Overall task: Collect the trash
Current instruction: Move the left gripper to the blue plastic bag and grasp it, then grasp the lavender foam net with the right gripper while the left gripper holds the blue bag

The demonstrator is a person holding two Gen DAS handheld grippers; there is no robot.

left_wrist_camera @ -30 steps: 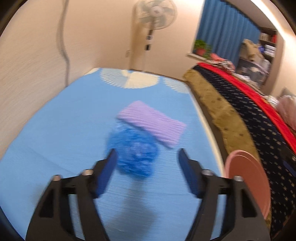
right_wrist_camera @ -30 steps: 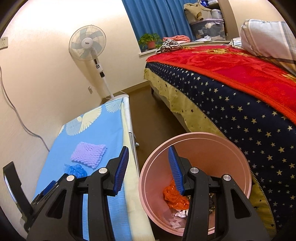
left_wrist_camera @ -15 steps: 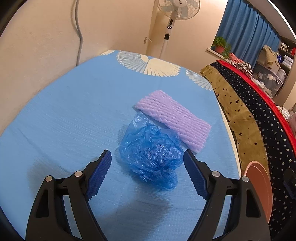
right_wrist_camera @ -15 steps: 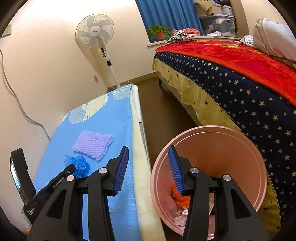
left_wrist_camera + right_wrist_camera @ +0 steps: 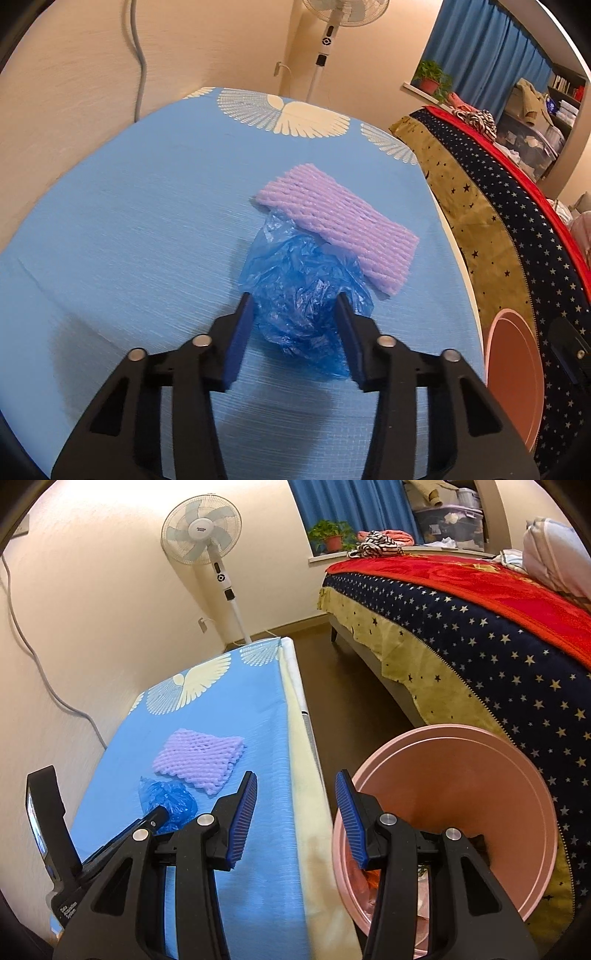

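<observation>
A crumpled blue plastic bag (image 5: 303, 288) lies on the blue-covered table (image 5: 129, 221), its far edge tucked under a purple foam net (image 5: 340, 229). My left gripper (image 5: 293, 306) straddles the bag. Its jaws are closing and both pads touch the plastic. In the right wrist view the bag (image 5: 166, 799) and the net (image 5: 199, 757) sit at the left, with one left finger (image 5: 159, 814) against the bag. My right gripper (image 5: 295, 786) hangs open and holds nothing, over the table's right edge beside the pink bin (image 5: 461, 760). The bin holds orange trash (image 5: 369, 878).
The bin (image 5: 513, 376) stands on the floor between the table and a bed (image 5: 480, 635) with a starred cover. A standing fan (image 5: 203, 528) is at the table's far end. A cable (image 5: 138, 55) runs down the wall on the left.
The left gripper moved forward over the blue bag, then its jaws narrowed from wide open onto it. The right gripper drifted left, so more of the table shows in its view.
</observation>
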